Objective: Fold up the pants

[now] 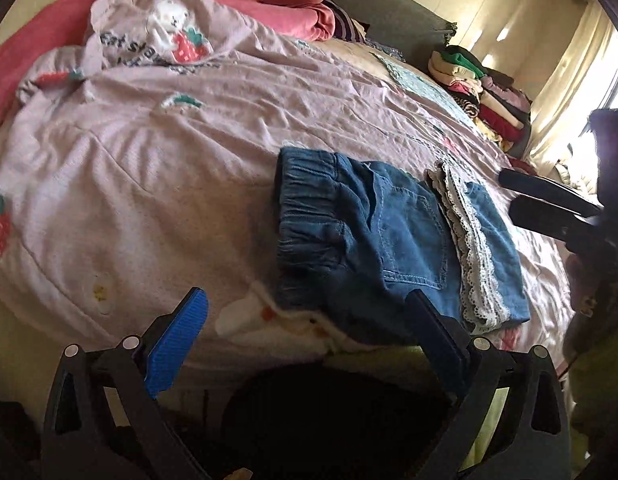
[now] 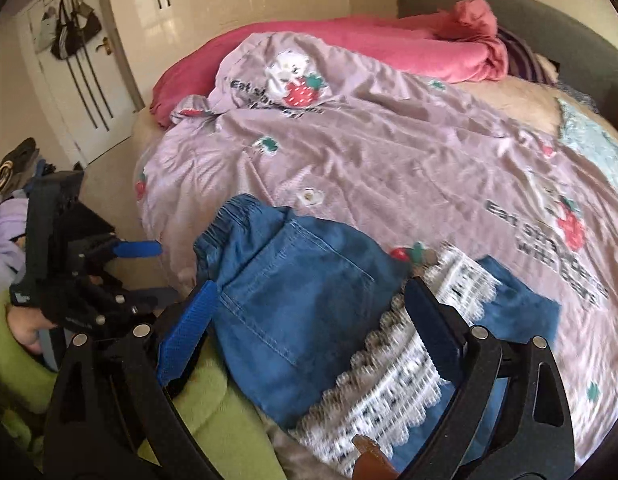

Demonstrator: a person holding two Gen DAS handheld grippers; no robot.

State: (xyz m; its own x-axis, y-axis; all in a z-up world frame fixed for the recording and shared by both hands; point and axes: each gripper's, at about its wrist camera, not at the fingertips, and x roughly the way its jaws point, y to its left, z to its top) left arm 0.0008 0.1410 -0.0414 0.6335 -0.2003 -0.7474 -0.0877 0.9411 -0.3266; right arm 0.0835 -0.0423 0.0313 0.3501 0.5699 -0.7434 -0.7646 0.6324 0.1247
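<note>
Blue denim pants with white lace hems lie folded on the lilac strawberry-print bedspread near the bed's front edge. My left gripper is open and empty, hovering just in front of the waistband side. My right gripper is open above the pants, its fingers on either side of the back pocket and lace, holding nothing. It shows in the left wrist view at the right, beside the pants. The left gripper shows at the left of the right wrist view.
A pink blanket lies bunched at the head of the bed. A stack of folded clothes sits at the far right of the bed. A door with hanging bags and wardrobes are beyond. My green sleeve is below.
</note>
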